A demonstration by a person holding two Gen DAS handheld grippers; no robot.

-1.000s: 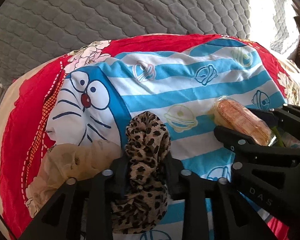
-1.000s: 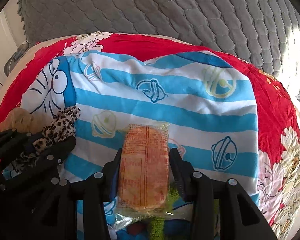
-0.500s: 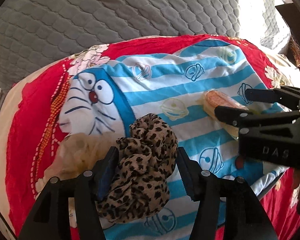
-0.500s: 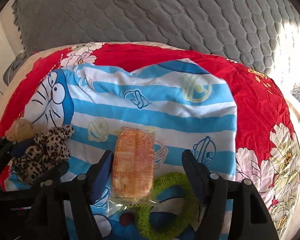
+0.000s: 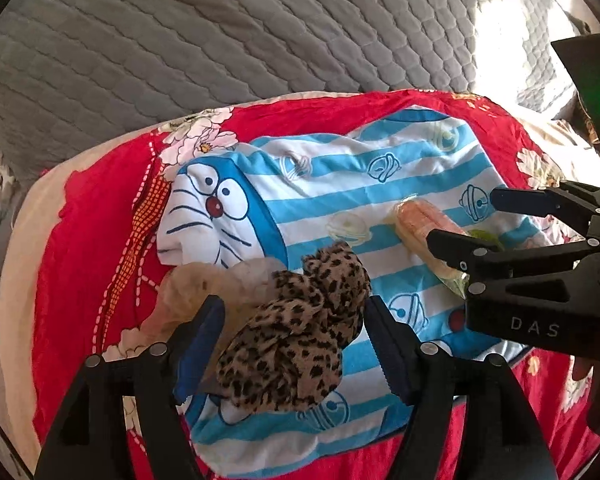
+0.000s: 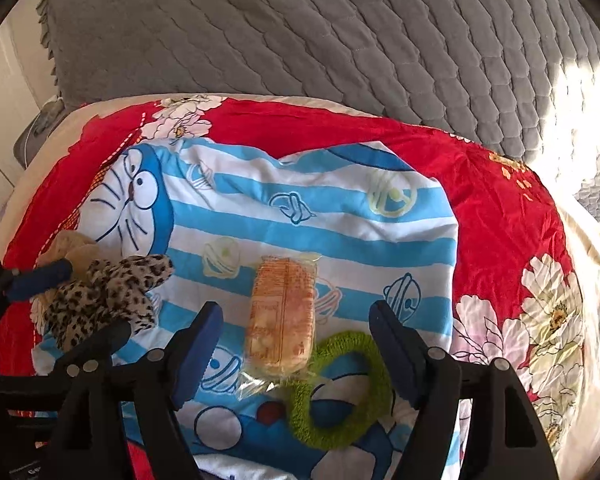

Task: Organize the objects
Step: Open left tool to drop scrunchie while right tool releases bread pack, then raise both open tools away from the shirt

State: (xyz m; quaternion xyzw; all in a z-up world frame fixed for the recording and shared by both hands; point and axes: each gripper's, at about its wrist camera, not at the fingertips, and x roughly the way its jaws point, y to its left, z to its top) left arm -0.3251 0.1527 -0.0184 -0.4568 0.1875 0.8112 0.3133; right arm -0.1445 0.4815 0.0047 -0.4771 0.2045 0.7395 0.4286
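Left gripper, angled steeply down, is opening around the leopard scrunchie, pads clear. Right gripper, angled likewise, is opening over the wrapped snack, released on the striped blanket.

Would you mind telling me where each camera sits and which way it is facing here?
Left wrist: on the left gripper, angled down at the leopard-print scrunchie between its opening jaws; the right gripper shows at right.
Right wrist: on the right gripper, angled down at the wrapped snack and green ring; left gripper at left edge.
Shared: the cartoon striped cloth, red blanket, scrunchie, snack.
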